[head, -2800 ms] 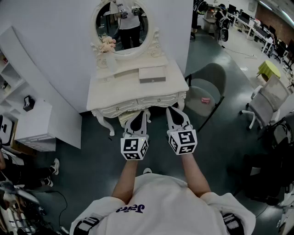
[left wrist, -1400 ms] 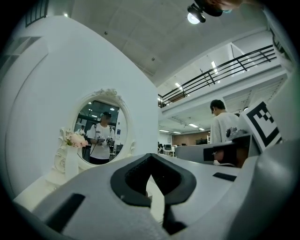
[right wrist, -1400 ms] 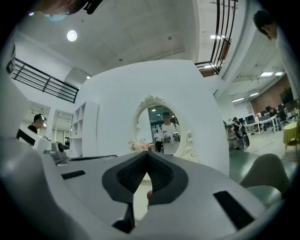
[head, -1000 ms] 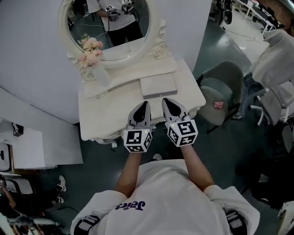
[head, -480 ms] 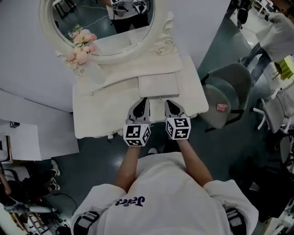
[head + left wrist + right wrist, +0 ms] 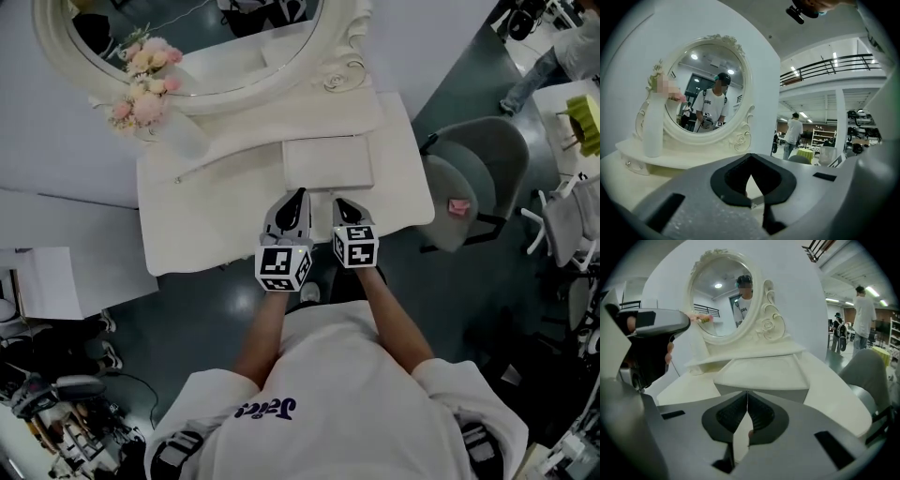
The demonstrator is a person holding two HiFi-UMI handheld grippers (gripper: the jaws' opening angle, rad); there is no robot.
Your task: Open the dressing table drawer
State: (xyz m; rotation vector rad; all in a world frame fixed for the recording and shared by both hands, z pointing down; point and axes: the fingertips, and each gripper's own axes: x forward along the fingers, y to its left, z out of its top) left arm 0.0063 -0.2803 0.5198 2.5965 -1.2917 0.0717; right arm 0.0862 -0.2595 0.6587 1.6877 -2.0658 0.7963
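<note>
The cream dressing table (image 6: 206,216) stands right in front of me, seen from above. Its front drawers are hidden under the tabletop edge. A flat cream box (image 6: 327,161) lies on the top, below the oval mirror (image 6: 187,37). My left gripper (image 6: 299,196) and right gripper (image 6: 339,205) hang side by side over the table's front edge, pointing at that box. Both are shut with nothing between the jaws. In the left gripper view the left gripper (image 6: 750,159) faces the mirror. In the right gripper view the right gripper (image 6: 747,392) faces the box (image 6: 761,376).
A white vase (image 6: 178,131) with pink flowers stands at the mirror's left. A grey chair (image 6: 473,178) carrying a small pink thing (image 6: 459,206) sits close to the table's right side. A white cabinet (image 6: 56,272) is at the left. A person (image 6: 553,56) walks at the far right.
I have stepped closer to the table, which now fills more of the head view. Both grippers have sunk toward its front edge, the right one further, tilting down. Both stayed shut.
</note>
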